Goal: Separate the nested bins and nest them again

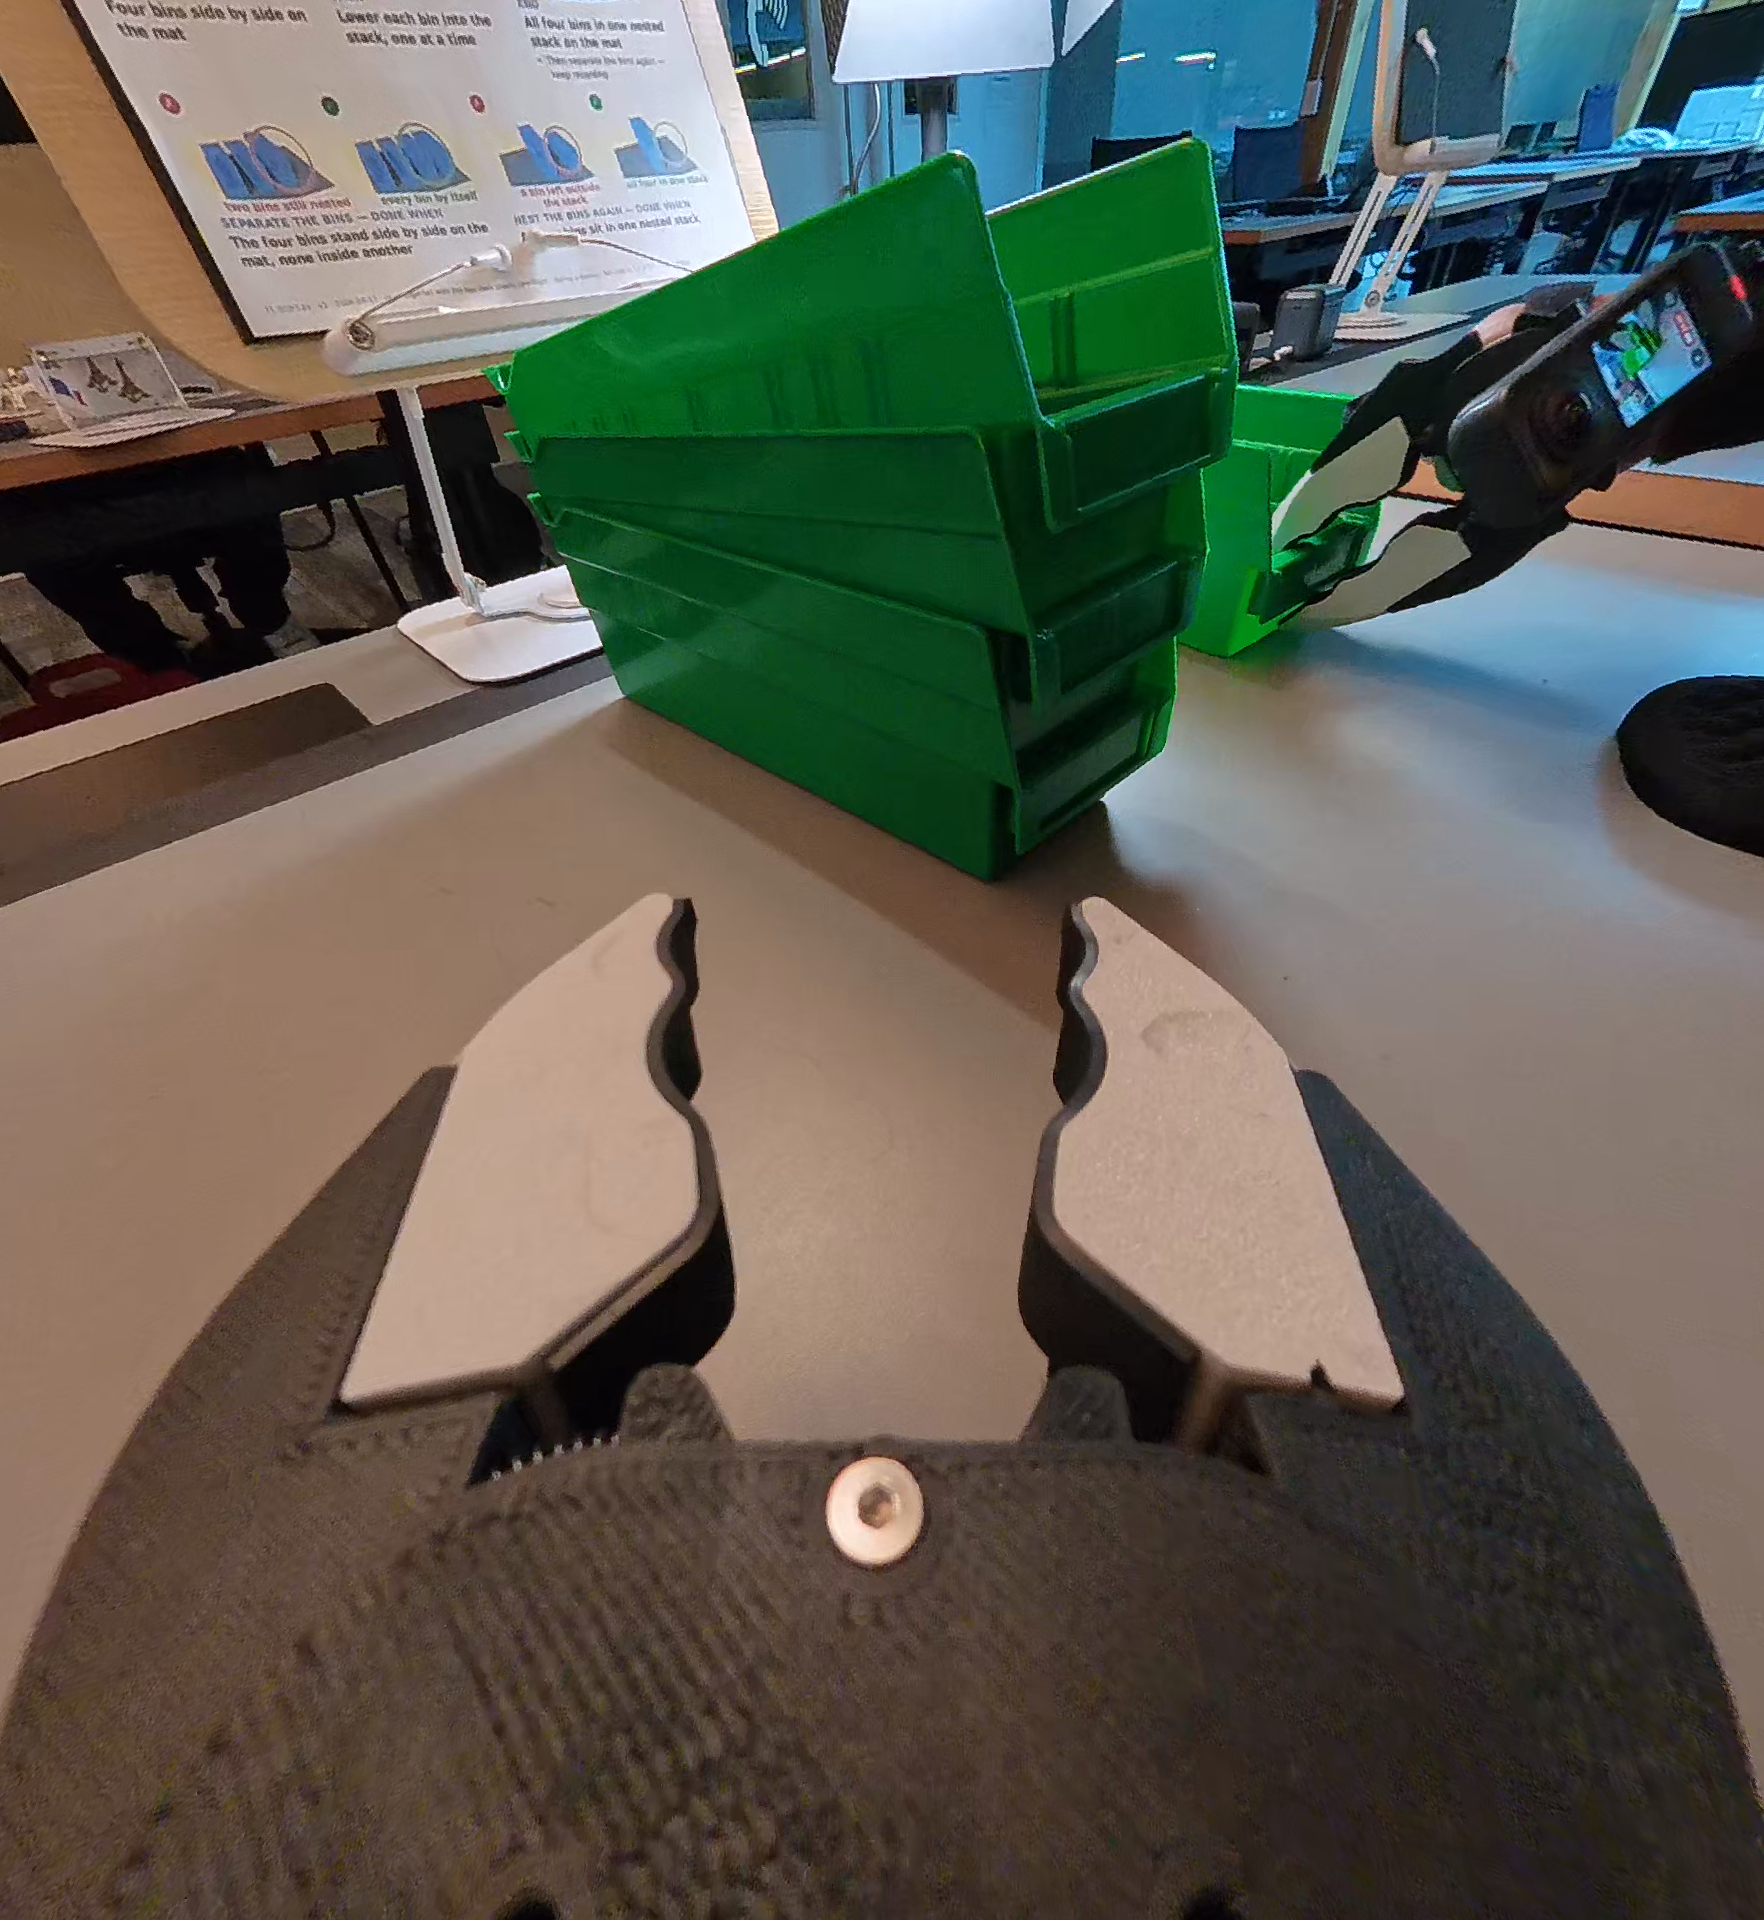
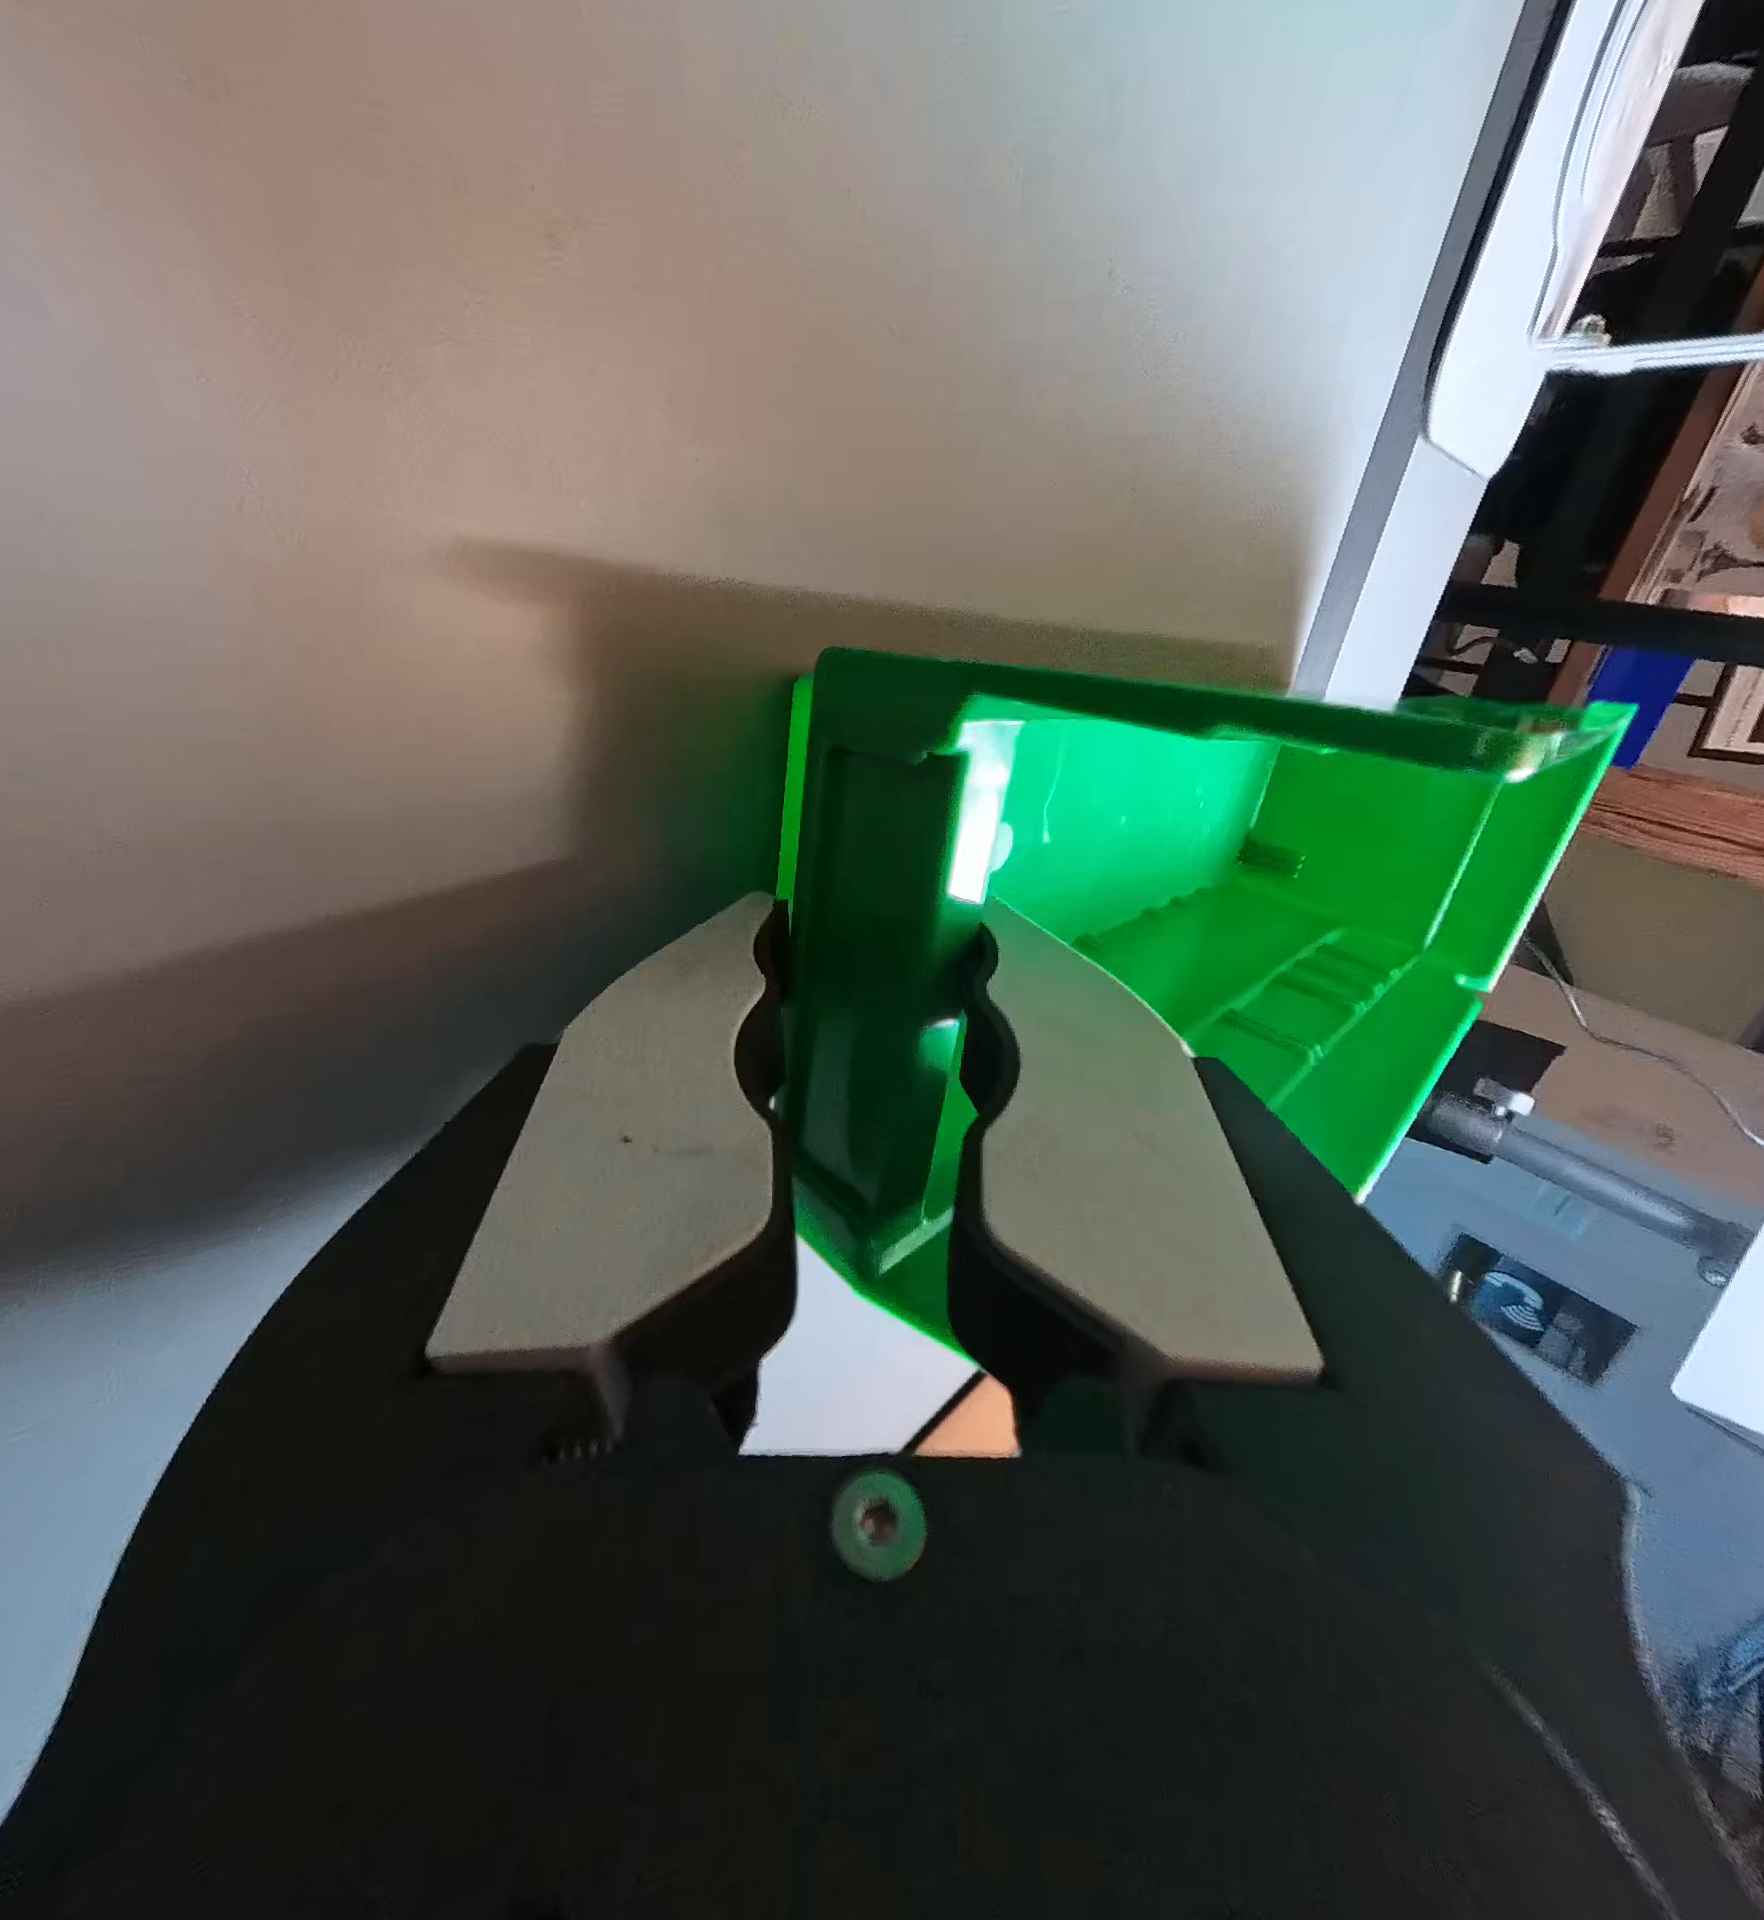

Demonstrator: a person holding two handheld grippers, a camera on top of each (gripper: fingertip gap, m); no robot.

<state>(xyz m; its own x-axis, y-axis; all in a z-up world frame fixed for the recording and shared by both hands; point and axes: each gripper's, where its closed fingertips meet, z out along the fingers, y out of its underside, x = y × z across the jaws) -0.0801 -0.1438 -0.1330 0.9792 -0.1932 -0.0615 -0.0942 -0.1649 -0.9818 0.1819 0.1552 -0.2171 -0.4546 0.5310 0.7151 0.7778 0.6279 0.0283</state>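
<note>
Left wrist view is showing the left gripper (image 1: 878, 914) hovering spread before the stacked green bins (image 1: 857, 582) on the table (image 1: 338, 1039), while the right gripper (image 2: 873, 935) is pinching a separate green bin's (image 2: 1221, 862) front lip.

Green bins (image 1: 857, 582), grey table (image 1: 234, 1039), black-and-grey left claw (image 1: 878, 935).

A white instruction poster (image 1: 421, 156) stands upper left; a black round pad (image 1: 1751, 769) lies at right on the grey surface (image 1: 234, 1039).
</note>
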